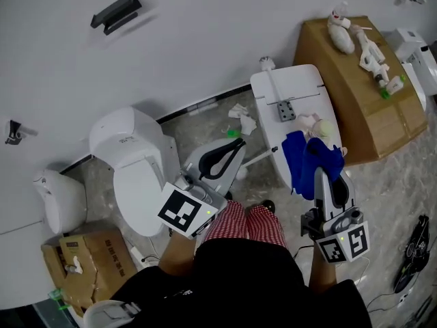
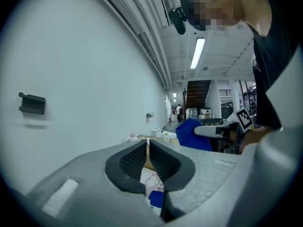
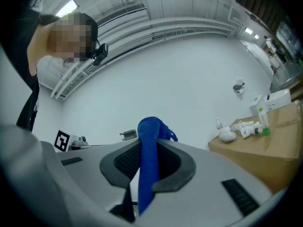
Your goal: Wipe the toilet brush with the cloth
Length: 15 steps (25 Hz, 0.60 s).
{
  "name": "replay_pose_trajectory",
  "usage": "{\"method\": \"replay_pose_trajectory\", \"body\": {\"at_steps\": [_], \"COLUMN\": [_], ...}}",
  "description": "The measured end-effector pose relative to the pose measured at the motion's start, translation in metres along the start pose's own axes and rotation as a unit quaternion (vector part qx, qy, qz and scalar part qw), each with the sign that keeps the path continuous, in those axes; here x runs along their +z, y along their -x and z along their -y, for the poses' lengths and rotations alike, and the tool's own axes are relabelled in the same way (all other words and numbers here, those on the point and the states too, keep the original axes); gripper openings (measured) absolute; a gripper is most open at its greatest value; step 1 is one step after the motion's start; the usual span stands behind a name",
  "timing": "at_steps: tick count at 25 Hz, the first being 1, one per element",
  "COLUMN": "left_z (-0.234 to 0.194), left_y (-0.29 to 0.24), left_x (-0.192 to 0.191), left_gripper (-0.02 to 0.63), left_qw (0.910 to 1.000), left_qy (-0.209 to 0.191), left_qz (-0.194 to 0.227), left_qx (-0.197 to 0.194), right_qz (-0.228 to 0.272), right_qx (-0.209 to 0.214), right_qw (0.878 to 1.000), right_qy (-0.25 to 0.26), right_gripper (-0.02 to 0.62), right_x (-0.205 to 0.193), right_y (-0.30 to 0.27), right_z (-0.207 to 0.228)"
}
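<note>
My right gripper (image 1: 321,175) is shut on a blue cloth (image 1: 308,157), which hangs over the near edge of a white cabinet top (image 1: 307,87). In the right gripper view the cloth (image 3: 150,131) stands up between the jaws of that gripper (image 3: 147,151). A white long-handled brush (image 1: 273,82) lies on the cabinet top, beyond the cloth. My left gripper (image 1: 235,147) is shut with nothing in it and hangs over the floor between the toilet (image 1: 136,173) and the cabinet. The left gripper view shows its closed jaws (image 2: 147,145) and the blue cloth (image 2: 189,134) to the right.
A cardboard-covered table (image 1: 358,108) with white bottles and a cloth bundle stands at the right. A white bin (image 1: 58,200) and an open cardboard box (image 1: 85,258) sit left of the toilet. Crumpled paper (image 1: 240,115) lies on the floor by the wall. A grey block (image 1: 285,110) rests on the cabinet.
</note>
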<state>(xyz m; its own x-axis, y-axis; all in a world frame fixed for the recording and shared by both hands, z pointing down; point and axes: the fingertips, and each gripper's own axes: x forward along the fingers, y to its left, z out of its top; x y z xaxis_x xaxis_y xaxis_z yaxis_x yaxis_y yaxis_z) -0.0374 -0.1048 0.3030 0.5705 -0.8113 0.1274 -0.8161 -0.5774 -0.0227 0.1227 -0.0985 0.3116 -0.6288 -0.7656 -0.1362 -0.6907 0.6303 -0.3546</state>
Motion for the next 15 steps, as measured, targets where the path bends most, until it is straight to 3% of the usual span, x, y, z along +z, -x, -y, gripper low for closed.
{"method": "replay_pose_trajectory", "body": {"at_steps": [7, 15], "left_z": [-0.024, -0.041], "left_y": [0.005, 0.001], "left_x": [-0.011, -0.041], "left_gripper": [0.006, 0.007], "left_qw": [0.9998, 0.9998], "left_qy": [-0.015, 0.009], "left_qz": [0.000, -0.010], "left_qx": [-0.014, -0.013], "right_qz": [-0.002, -0.014], "right_qx": [-0.028, -0.049], "right_qw": [1.000, 0.999], "right_qy": [-0.004, 0.004], "right_gripper": [0.063, 0.061], "right_x": [-0.016, -0.042], "right_y": [-0.006, -0.017], "right_z": [0.000, 0.007]}}
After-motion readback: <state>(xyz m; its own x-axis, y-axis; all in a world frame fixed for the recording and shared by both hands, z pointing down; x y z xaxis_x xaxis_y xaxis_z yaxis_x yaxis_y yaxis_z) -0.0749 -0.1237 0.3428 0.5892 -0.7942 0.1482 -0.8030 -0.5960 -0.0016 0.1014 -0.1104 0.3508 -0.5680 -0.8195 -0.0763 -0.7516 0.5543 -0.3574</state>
